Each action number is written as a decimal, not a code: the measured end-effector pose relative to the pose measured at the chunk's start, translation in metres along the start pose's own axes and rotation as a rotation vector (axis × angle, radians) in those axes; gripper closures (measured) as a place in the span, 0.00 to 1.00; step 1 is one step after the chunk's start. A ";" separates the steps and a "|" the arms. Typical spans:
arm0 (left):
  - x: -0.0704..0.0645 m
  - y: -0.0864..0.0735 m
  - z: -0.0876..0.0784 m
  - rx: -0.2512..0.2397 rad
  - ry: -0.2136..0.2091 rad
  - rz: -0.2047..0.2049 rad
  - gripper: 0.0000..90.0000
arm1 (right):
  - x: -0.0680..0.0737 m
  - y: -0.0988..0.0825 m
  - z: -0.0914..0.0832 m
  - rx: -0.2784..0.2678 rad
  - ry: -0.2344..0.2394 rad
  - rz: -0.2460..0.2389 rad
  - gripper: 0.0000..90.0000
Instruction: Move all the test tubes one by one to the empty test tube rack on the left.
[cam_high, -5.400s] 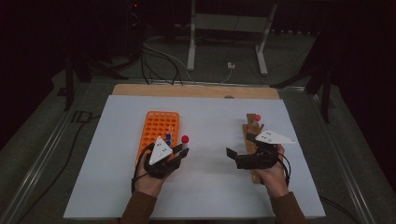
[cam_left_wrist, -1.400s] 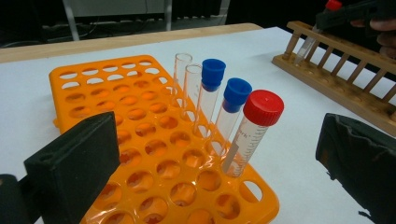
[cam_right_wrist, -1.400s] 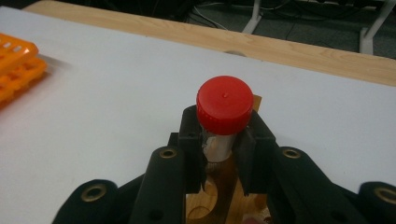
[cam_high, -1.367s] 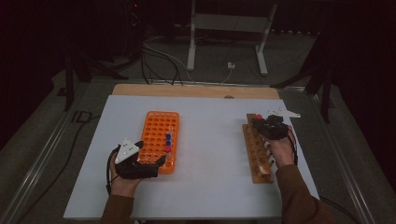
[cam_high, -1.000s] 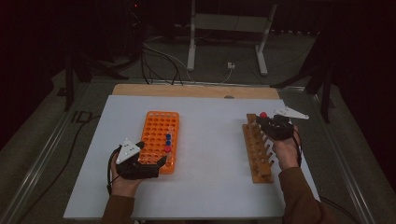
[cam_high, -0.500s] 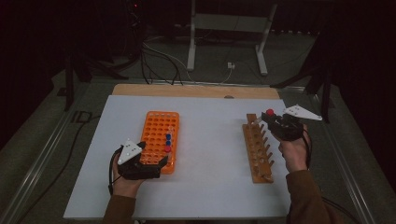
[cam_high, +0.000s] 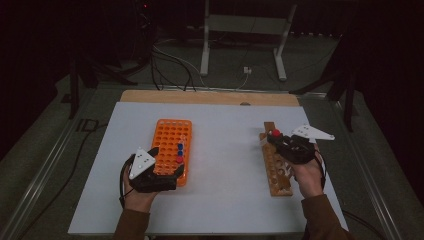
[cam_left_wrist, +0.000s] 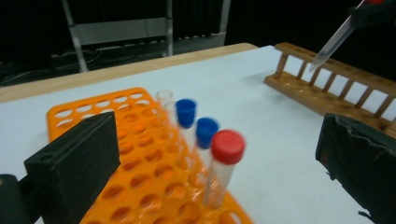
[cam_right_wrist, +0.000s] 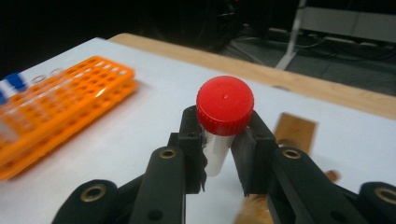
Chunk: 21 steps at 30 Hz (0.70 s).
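While the right gripper clamps an upright red-capped tube, the orange rack lies leftward, probably its destination.

Left forearm enters at the lower left of the high view; its hand grips the left gripper, which points toward the upper right, jaws standing wide apart. Right forearm enters at the lower right; its hand raises the right gripper, pointing toward the upper left, jaws clamped on a tube just under its cap.
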<state>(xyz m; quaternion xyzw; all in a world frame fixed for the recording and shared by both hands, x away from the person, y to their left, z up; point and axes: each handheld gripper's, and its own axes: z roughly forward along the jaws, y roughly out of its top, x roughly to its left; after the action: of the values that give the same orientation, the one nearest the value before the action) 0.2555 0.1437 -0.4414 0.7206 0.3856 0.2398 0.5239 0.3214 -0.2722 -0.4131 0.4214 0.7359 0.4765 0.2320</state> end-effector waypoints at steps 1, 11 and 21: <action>-0.003 0.002 0.001 0.000 -0.005 0.010 0.01 | 0.003 -0.002 0.001 0.005 0.011 0.001 0.82; -0.037 0.016 0.021 0.012 -0.052 0.077 0.01 | 0.033 -0.009 0.003 0.012 0.109 -0.043 0.82; -0.069 0.021 0.053 0.053 -0.116 0.093 0.05 | 0.050 -0.010 0.005 0.034 0.167 -0.069 0.82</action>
<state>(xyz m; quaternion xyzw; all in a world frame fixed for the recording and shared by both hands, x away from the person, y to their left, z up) 0.2609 0.0545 -0.4359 0.7642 0.3268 0.2113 0.5143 0.2940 -0.2294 -0.4208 0.3585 0.7746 0.4894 0.1789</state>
